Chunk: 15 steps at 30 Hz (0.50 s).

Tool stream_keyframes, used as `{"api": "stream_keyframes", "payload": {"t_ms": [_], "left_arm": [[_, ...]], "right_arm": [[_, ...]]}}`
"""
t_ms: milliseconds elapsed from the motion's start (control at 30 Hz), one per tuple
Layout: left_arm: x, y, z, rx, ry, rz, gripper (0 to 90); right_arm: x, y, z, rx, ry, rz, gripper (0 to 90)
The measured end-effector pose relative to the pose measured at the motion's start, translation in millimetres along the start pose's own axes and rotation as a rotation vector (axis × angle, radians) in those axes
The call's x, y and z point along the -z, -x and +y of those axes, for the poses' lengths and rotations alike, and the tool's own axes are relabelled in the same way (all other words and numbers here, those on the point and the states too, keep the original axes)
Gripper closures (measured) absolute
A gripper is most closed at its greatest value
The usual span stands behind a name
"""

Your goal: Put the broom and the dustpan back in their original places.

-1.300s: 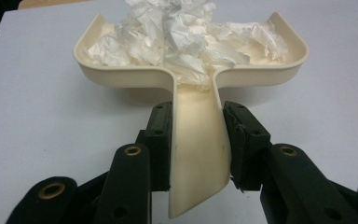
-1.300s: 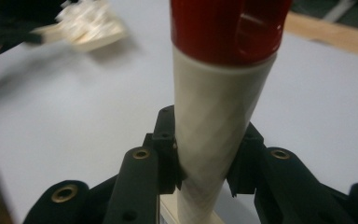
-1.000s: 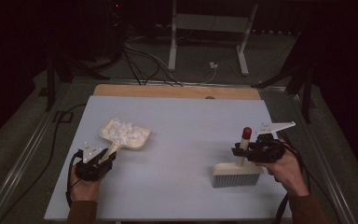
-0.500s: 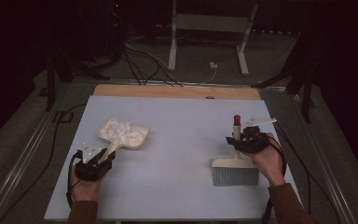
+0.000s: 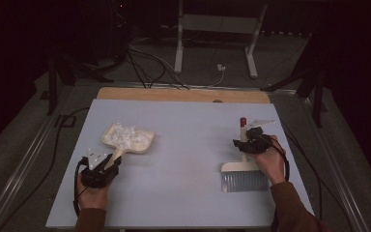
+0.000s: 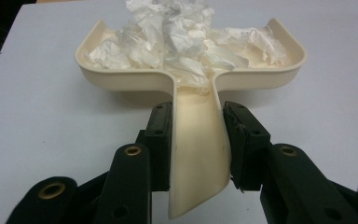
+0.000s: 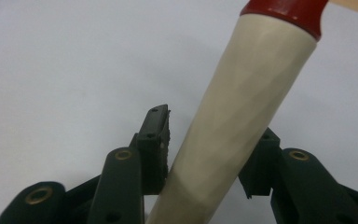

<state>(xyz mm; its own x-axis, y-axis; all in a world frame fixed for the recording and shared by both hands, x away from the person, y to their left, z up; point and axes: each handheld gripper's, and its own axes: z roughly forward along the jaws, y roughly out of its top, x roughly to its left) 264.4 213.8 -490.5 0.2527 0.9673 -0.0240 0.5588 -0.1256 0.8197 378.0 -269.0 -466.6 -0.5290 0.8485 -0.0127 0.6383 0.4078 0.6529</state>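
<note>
OK, high view: left claw (image 5: 107, 166) grips dustpan (image 5: 128, 139) handle, pan full of paper (image 5: 124, 135), counter (image 5: 183, 145) left; right claw (image 5: 245, 143) holds brush (image 5: 244, 175) upright, counter right. Left gripper view: jaws clamped on handle (image 6: 196, 154). Right gripper view: jaws pinch brush handle (image 7: 233, 121), tilted.

Dim and grainy in the high view, with a black surround and light falling from above onto the table (image 5: 183, 145). Brighter and evenly lit in both gripper views, with soft shadows under the dustpan (image 6: 191, 70). Softly blurred close up on the brush handle (image 7: 233, 116). No glare.
</note>
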Motion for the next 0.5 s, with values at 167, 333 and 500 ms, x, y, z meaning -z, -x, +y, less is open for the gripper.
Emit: {"api": "stream_keyframes", "payload": {"t_ms": [167,333,500], "left_arm": [[-4.6,5.7,-1.8,0.005,-0.008,0.024,66.0],[-7.5,9.8,-4.4,0.018,-0.004,0.059,66.0],[-10.9,12.9,-8.5,0.037,-0.008,0.091,66.0]], "right_arm": [[-13.6,3.3,-2.2,0.006,-0.037,-0.032,57.9],[-22.1,5.4,-4.8,-0.002,-0.054,-0.042,58.3],[-25.9,6.5,-5.4,-0.008,-0.063,-0.043,58.6]]}}
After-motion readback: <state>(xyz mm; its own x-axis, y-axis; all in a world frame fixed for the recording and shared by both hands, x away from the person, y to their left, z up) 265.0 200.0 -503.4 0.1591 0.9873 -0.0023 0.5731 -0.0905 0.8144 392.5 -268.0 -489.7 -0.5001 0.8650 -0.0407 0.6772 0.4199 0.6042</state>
